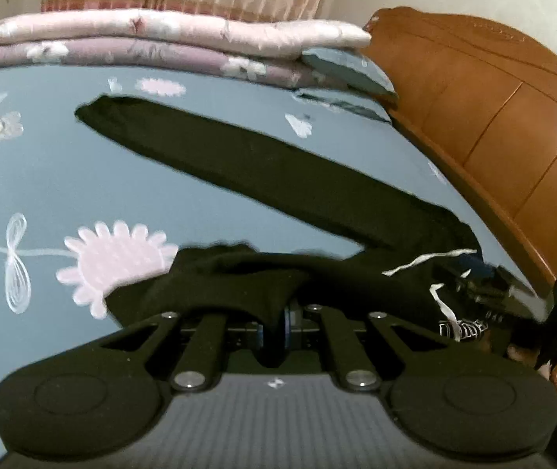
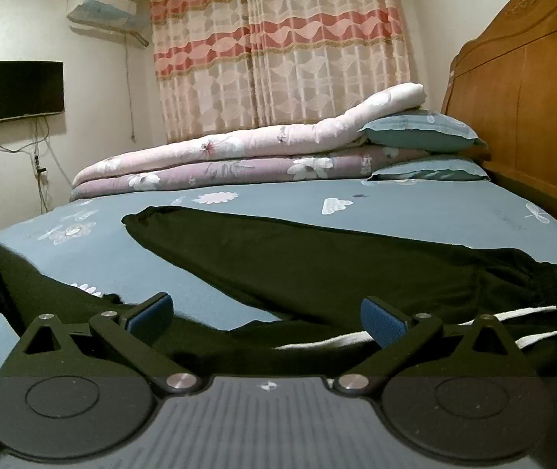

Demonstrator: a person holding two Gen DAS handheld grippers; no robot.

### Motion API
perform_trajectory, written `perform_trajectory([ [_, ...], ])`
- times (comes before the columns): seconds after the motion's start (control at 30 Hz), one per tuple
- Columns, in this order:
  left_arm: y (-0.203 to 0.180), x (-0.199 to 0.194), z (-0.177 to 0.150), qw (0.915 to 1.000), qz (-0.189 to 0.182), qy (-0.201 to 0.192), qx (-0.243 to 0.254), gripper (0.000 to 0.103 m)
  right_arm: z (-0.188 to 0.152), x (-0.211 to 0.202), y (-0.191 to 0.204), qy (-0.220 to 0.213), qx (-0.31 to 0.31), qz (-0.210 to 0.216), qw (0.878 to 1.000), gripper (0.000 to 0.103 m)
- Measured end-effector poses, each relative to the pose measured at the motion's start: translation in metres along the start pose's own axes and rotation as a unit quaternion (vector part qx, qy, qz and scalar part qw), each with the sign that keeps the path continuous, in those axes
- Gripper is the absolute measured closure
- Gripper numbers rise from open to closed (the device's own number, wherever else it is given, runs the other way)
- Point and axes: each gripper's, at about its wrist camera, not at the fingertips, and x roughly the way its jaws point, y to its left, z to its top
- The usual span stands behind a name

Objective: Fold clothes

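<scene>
Black trousers [image 1: 263,168] with a white drawstring [image 1: 427,260] lie on the blue flowered bedsheet [image 1: 63,179]. One leg stretches flat toward the far side; it also shows in the right wrist view [image 2: 298,258]. My left gripper [image 1: 274,312] is shut on the near leg's fabric, which bunches over its fingers. My right gripper [image 2: 266,314] is open, its blue pads [image 2: 382,318] low over the trousers near the waistband and drawstring [image 2: 513,314]. The right gripper also shows at the right edge of the left wrist view [image 1: 513,293].
Folded pink quilts [image 2: 247,156] and blue pillows [image 2: 423,133] lie at the bed's far side. A wooden headboard [image 2: 532,97] runs along the right. Curtains [image 2: 278,47], a wall television [image 2: 22,90] and an air conditioner [image 2: 102,8] are behind.
</scene>
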Motion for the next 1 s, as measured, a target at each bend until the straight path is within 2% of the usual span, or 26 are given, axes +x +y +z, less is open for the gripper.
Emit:
perform_trajectory([
  [0.13,-0.004,0.007,0.017,0.9998,0.002,-0.001,0.019,0.096,0.000,0.000,-0.001,-0.001,0.000,-0.002,1.000,0.000],
  [0.23,-0.009,0.027,0.030,0.9998,-0.002,0.000,0.020,0.096,0.000,0.000,-0.003,0.000,0.003,-0.005,1.000,0.000],
  [0.53,-0.034,0.118,0.076,0.9980,-0.008,0.033,0.054,0.095,-0.003,0.005,-0.007,0.009,0.013,-0.020,1.000,0.000],
  [0.8,-0.063,0.193,0.078,0.9953,-0.031,0.060,0.069,0.091,-0.005,0.009,-0.007,0.019,0.007,-0.023,1.000,0.000],
  [0.9,-0.069,0.206,0.070,0.9941,-0.041,0.075,0.067,0.083,-0.005,0.011,-0.009,0.023,0.007,-0.025,0.999,0.000],
  [1.0,-0.068,0.200,0.063,0.9937,-0.054,0.078,0.059,0.079,-0.005,0.009,-0.011,0.020,0.012,-0.025,0.999,0.000],
])
